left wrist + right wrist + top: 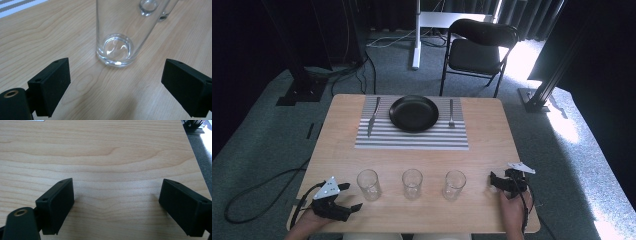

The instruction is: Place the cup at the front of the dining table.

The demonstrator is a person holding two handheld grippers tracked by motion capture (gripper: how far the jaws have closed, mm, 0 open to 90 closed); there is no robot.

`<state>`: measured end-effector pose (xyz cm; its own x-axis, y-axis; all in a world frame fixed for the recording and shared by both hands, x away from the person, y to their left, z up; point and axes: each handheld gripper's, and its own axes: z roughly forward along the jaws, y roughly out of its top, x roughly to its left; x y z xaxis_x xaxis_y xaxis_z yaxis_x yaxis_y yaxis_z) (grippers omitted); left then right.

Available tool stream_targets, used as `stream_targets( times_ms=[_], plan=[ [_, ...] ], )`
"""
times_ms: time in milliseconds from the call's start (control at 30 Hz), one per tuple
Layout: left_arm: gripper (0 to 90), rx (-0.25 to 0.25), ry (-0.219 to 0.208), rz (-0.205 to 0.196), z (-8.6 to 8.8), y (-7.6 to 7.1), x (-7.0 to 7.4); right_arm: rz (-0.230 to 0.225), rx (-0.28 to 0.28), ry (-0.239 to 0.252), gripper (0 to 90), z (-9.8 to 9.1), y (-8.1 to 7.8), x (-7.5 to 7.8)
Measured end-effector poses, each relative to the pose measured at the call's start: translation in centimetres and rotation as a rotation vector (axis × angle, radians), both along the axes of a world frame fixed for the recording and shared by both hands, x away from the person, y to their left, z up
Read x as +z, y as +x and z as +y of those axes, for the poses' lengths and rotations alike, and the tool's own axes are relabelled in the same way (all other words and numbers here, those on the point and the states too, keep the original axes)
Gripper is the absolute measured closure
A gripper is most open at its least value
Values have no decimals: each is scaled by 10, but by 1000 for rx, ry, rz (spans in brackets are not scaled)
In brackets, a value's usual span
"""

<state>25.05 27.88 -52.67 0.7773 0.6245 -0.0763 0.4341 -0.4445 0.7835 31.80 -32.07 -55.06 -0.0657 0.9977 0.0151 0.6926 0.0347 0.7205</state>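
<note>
Presently my left gripper [351, 196] stands with its jaws wide apart and empty, just short of the leftmost glass [368, 184], which rests upright near the front edge of the tabletop [492, 130]. Two further glasses [412, 183] stand in a row to its right. My right gripper [495, 181] likewise gapes open over bare wood, holding nothing. The leftmost glass [117, 37] looks rigid, smooth-walled and brittle, with a thick, heavy base; its weight is probably modest, though the pictures cannot settle that. I judge the best hold to be across the lower wall, pads square and squeezing gently, since clear glass slips and chips.
</note>
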Motion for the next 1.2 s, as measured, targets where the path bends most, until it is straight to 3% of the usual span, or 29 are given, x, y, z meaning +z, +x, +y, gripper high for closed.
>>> stream_targets(
  times_ms=[267,533,700,1200],
  plan=[
    [90,-19,-25,-16,-10,2,5,0,0,0,122,0,0,0],
    [90,3,-40,-62,-17,5,10,0,0,0,122,0,0,0],
    [90,12,-81,-92,-24,7,15,0,0,0,122,0,0,0],
    [90,22,-111,-110,-36,14,16,0,0,0,122,0,0,0]
  ],
)
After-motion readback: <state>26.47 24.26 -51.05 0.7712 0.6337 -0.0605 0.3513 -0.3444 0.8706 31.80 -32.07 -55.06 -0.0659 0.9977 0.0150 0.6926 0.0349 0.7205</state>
